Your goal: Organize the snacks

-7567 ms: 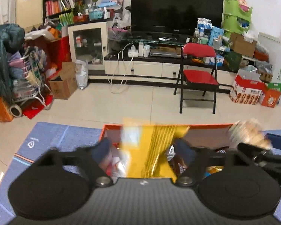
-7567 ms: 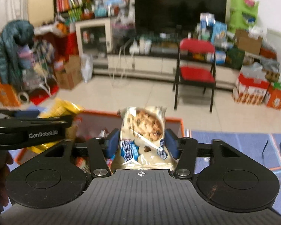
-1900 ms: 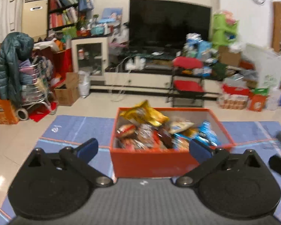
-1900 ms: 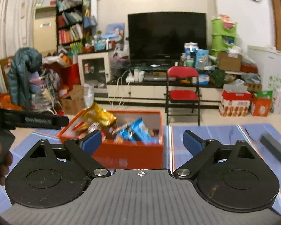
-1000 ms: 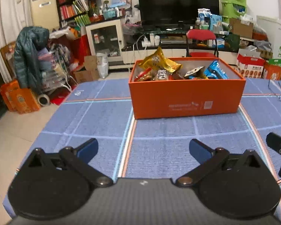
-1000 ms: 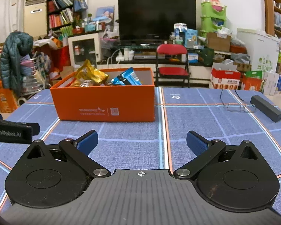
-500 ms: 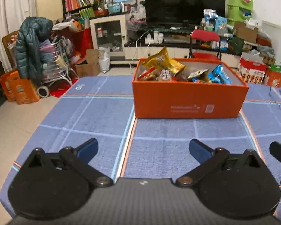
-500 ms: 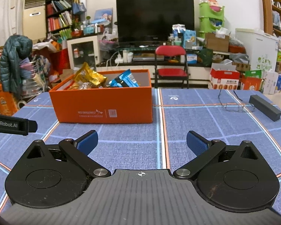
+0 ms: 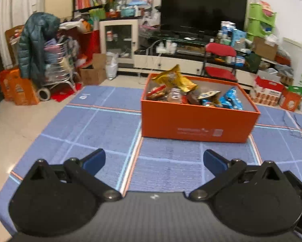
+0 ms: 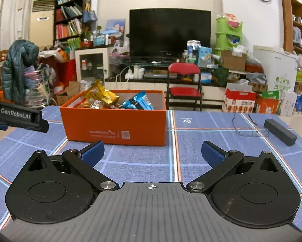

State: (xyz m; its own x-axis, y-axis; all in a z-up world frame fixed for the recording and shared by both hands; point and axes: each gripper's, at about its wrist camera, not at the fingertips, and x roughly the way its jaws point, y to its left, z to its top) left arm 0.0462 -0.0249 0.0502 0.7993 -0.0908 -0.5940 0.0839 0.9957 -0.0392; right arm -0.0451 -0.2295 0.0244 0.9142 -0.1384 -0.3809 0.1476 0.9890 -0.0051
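1. The left gripper (image 9: 154,160) hovers low over a blue cloth (image 9: 102,129) crossed by pale and orange lines, its blue-padded jaws spread wide with nothing between them.
2. Ahead of those jaws, slightly right of the gap's centre and well clear of the fingertips, sits an orange box (image 9: 197,121) filled with snack packets.
3. A yellow bag (image 9: 174,79) juts above the box's far left corner; blue packets (image 9: 230,100) lie toward its right side.
4. The right gripper (image 10: 152,153) is likewise splayed fully apart and holds nothing.
5. From the right wrist view, the same orange box (image 10: 114,127) stands ahead and left of the jaws, resting on the cloth.
6. Ahead and far right of the right jaws lie a pair of glasses (image 10: 245,130) and, just beyond them, a dark rectangular case (image 10: 280,132).
7. The left gripper's black body enters the right wrist view at the left edge, level with the box.
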